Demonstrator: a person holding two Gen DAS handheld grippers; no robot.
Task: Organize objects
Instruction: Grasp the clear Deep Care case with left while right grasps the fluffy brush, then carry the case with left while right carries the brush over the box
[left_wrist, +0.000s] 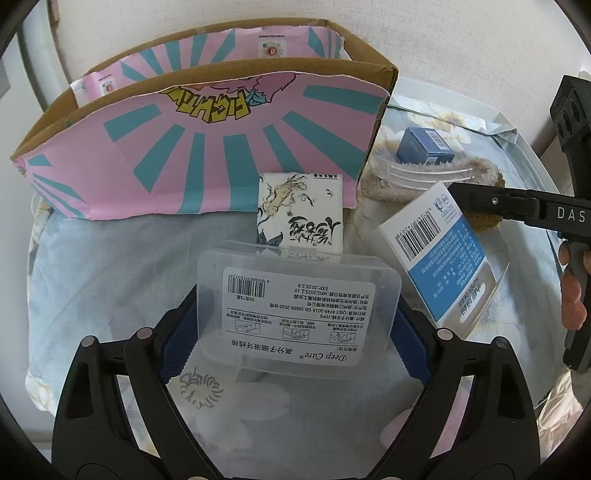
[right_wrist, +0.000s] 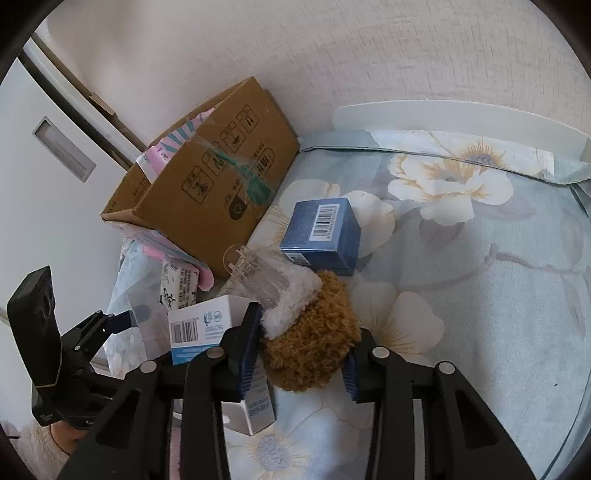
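the left gripper (left_wrist: 295, 325) is clamped on a clear dental floss box (left_wrist: 295, 302), in front of the cardboard box (left_wrist: 207, 122). the right gripper (right_wrist: 299, 365) grips a brown fuzzy hair clip (right_wrist: 314, 339) beside the blue carton (right_wrist: 325, 232) on the floral bedsheet (right_wrist: 498, 258).

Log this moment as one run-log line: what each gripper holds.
left gripper: shut on clear plastic box | right gripper: shut on brown fuzzy hair clip | cardboard box: open, behind

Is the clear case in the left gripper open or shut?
Shut. The clear case has its lid seated flush all round, with no gap at the rim, and sits between the left gripper's fingers. Its contents cannot be made out.
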